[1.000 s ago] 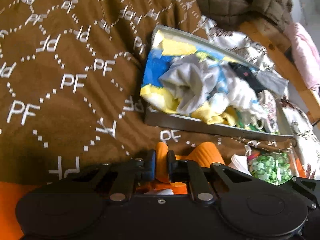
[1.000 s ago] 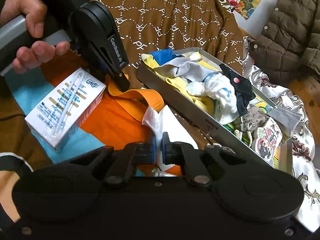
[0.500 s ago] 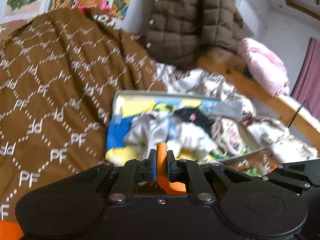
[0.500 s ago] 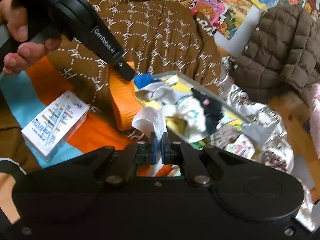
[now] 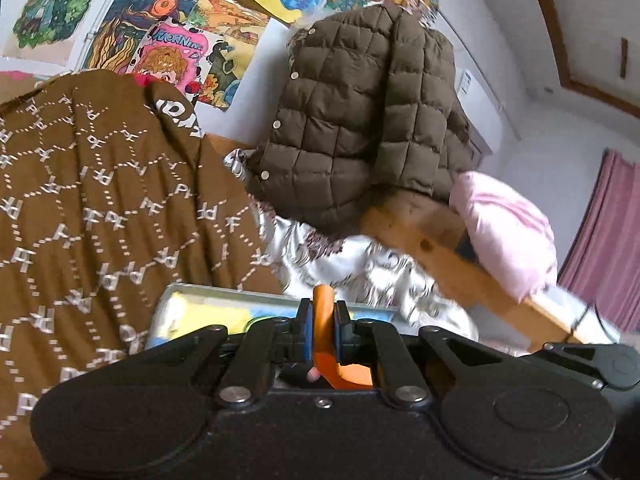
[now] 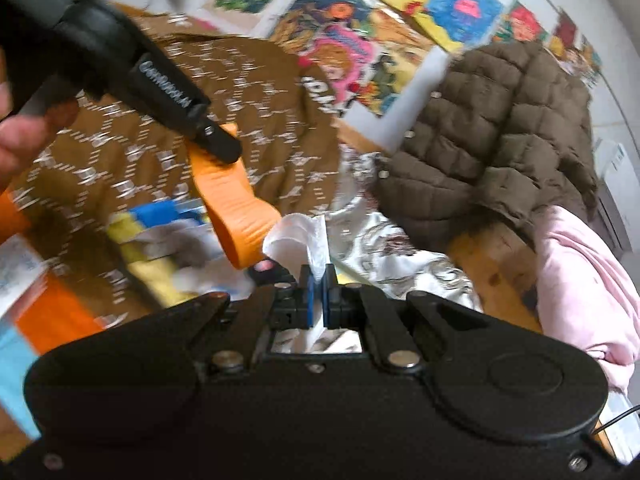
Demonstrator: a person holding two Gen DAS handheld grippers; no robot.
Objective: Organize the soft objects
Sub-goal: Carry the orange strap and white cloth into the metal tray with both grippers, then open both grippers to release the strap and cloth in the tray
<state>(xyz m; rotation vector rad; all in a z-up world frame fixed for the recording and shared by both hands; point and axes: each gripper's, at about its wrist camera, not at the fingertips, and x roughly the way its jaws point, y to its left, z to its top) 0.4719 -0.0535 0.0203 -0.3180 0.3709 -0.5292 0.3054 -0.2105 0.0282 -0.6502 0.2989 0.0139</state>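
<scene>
My left gripper (image 5: 322,312) is shut on an orange cloth (image 5: 324,320), lifted above the metal box (image 5: 208,290) of mixed soft items. In the right wrist view the same left gripper (image 6: 218,146) pinches the top of the orange cloth (image 6: 236,208), which hangs down in a loop. My right gripper (image 6: 318,280) is shut on a white cloth (image 6: 298,242) attached beside the orange one. Both are raised over the box contents (image 6: 160,236), which look blurred.
A brown patterned blanket (image 5: 92,208) covers the bed on the left. A brown quilted jacket (image 5: 360,120) and a pink cloth (image 5: 508,228) hang over a wooden rail (image 5: 432,240). Posters (image 5: 168,32) line the wall. A white carton (image 6: 18,272) lies at the left.
Both grippers rose and tilted up, lifting the orange and white cloth off the bed above the box. The views now take in the wall and jacket instead of the bed.
</scene>
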